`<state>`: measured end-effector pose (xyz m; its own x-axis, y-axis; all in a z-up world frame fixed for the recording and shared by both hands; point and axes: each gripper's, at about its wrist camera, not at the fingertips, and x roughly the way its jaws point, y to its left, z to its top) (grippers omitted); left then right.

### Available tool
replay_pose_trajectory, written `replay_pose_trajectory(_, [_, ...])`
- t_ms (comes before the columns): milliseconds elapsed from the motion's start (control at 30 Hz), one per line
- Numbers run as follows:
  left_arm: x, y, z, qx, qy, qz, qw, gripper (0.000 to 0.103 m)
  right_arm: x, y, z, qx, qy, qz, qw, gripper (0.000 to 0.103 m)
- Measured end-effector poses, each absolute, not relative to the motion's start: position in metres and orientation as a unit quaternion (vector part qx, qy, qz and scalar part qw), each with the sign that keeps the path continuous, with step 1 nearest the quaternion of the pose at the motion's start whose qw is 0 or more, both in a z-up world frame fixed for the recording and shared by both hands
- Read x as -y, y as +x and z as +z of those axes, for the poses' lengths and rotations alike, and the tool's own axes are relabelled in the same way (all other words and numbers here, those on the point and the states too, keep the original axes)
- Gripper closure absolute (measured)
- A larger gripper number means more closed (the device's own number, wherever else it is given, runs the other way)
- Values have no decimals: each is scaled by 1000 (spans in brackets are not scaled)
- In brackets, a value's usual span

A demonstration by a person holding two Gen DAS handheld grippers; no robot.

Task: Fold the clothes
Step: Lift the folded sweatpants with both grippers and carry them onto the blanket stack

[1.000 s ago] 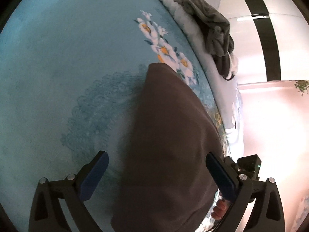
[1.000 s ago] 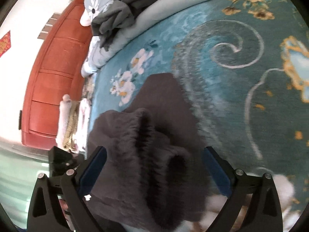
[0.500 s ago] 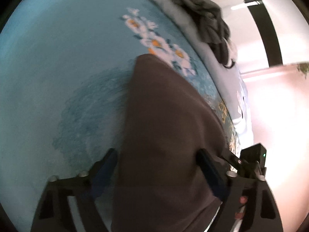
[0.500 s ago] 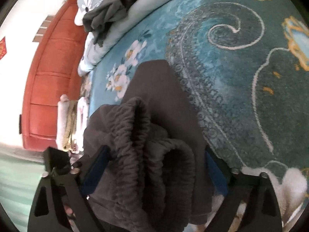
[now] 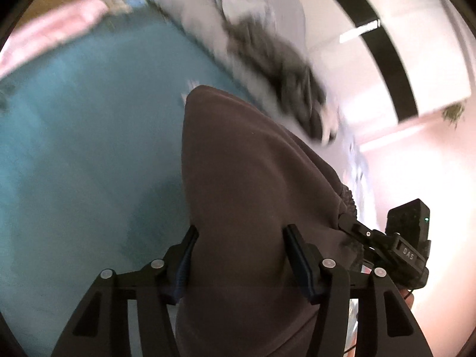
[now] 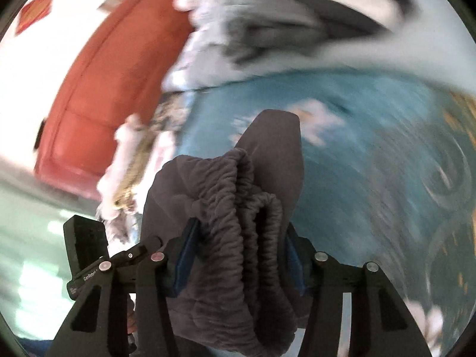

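Note:
Dark brown trousers (image 5: 247,184) hang over a teal patterned bed cover (image 5: 89,136), stretched from their far end toward me. My left gripper (image 5: 241,255) is shut on the smooth trouser fabric. In the right wrist view my right gripper (image 6: 238,253) is shut on the gathered elastic waistband (image 6: 253,208) of the same trousers (image 6: 279,148). The other gripper shows at each view's edge, in the left wrist view (image 5: 407,247) and in the right wrist view (image 6: 89,253). Both views are blurred by motion.
A heap of grey and black clothes (image 5: 276,59) lies on a pale quilt (image 6: 208,44) at the far edge of the bed. A red headboard (image 6: 104,68) stands at left. Folded pale laundry (image 6: 131,166) sits by the bed's edge.
Both grippers have closed on the trousers and lifted them. The views have tilted up, showing more wall and headboard. The fabric now hangs taut from the jaws.

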<state>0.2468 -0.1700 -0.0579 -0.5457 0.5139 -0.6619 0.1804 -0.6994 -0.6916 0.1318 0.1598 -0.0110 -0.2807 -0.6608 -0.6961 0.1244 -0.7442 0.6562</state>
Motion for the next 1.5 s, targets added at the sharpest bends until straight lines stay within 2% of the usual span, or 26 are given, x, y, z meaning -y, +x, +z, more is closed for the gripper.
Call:
replay_pose_trajectory(300, [342,264,38,384,-337,859,-22,42,71,0,89,128,499,-722,462,47])
replay_pose_trajectory(467, [450,267,72,389,-283,871,-97,42,224,-53,124,76,497,-679,535,47])
replay_pose_trajectory(633, [528,262,68,403,-261,865,-144,42,343,-91,124,31,505,-652,565,47])
replay_pose_trajectory(767, [564,243,19,441,-282,836,-164,42,403,-118,81,1,543,-640,543,47])
replay_pose_trajectory(867, [574,244,-8,460,-283,826,-161,42,422,-127,35,-11,583,-638,503,46])
replay_pose_trajectory(967, [569,244,-12,447,-277,836,-155,42,416,-132,22,20,580,-635,510,42])
replay_pose_trajectory(1167, [570,238,-3,432,-284,842,-154,40,410,-124,43,-6,569,-637,520,40])
replay_pose_trajectory(1333, [572,264,13,416,-290,843,-180,38,409,-121,58,-46,571,-637,516,40])
replay_pose_trajectory(1500, [567,268,24,396,-300,847,-191,38,405,-126,59,-39,585,-627,513,40])
